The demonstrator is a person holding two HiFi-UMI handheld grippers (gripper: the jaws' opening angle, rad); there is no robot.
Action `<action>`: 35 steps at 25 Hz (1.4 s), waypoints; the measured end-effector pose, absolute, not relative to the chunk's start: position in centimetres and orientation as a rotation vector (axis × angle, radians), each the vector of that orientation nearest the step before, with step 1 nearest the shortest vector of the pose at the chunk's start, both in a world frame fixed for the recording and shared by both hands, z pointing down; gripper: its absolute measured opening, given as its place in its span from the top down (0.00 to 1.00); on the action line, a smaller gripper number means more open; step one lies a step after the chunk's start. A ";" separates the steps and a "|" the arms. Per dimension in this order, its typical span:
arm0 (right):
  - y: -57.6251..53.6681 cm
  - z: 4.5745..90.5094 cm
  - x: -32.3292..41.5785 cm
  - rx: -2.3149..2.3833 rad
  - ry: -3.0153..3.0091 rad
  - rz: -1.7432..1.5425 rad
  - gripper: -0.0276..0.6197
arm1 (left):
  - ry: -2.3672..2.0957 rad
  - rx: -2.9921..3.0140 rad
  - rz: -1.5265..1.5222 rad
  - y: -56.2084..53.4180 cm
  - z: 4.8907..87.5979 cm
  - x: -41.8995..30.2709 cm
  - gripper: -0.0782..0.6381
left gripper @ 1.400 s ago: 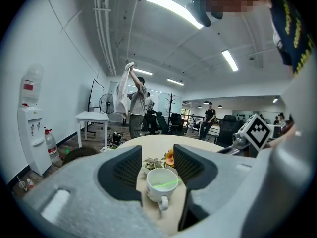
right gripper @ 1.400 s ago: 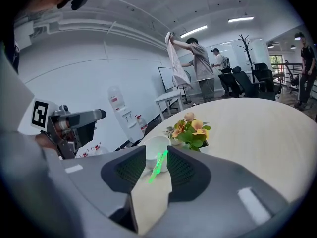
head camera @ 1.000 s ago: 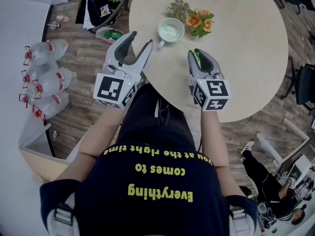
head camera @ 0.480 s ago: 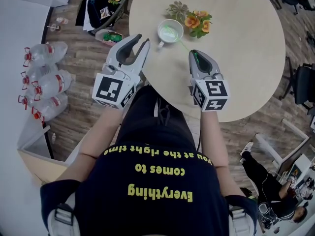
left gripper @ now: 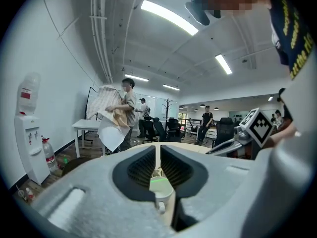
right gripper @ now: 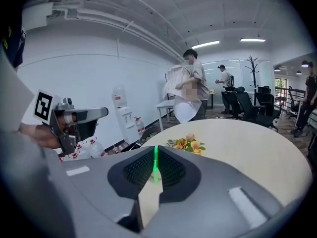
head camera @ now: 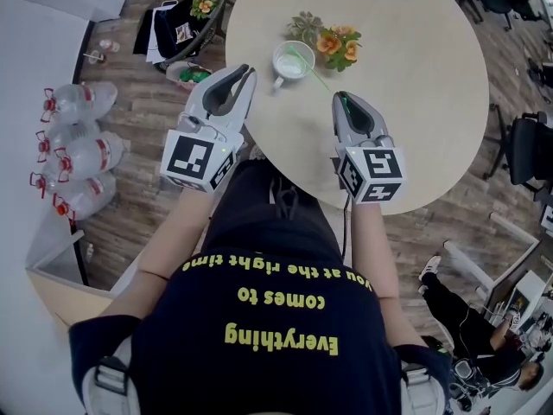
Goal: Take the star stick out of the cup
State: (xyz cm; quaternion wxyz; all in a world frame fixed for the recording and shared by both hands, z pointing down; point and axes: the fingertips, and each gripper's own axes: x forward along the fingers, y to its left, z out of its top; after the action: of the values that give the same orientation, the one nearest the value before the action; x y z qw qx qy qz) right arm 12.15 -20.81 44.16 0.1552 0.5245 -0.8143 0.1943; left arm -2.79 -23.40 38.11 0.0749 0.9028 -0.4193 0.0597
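My right gripper (head camera: 340, 97) clenches the star stick (right gripper: 155, 163), which reaches to the cup (head camera: 294, 60). My left gripper (head camera: 248, 71), jaws just closing on nothing, sits at the table (head camera: 423, 102) edge.

a white handled cup (head camera: 292, 59) stands upright on the table (head camera: 415, 76). the thin green star stick (head camera: 319, 78) slants out of it over the rim, its near end clamped in the right gripper (head camera: 343, 98).

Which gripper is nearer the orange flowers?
Right. The right gripper, just closed on the green stick, faces the flowers; the left gripper, just closed empty, is farther off, beyond the cup.
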 end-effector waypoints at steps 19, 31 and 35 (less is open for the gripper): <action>-18.6 35.2 14.0 1.689 -2.428 0.279 0.91 | -1.281 2.774 0.106 -22.3 34.0 -3.4 0.89; -17.4 30.7 16.1 1.860 -2.457 0.141 0.91 | -1.302 2.816 0.092 -22.8 32.2 -3.7 0.89; -17.2 30.3 16.5 1.878 -2.465 0.127 0.91 | -1.313 2.818 0.101 -23.1 32.2 -3.9 0.89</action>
State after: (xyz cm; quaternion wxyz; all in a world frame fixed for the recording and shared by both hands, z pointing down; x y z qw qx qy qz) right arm 16.46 -17.19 30.28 0.0199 0.6054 -0.7946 0.0411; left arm -3.93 -23.07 32.20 0.0155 0.9059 -0.4219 0.0324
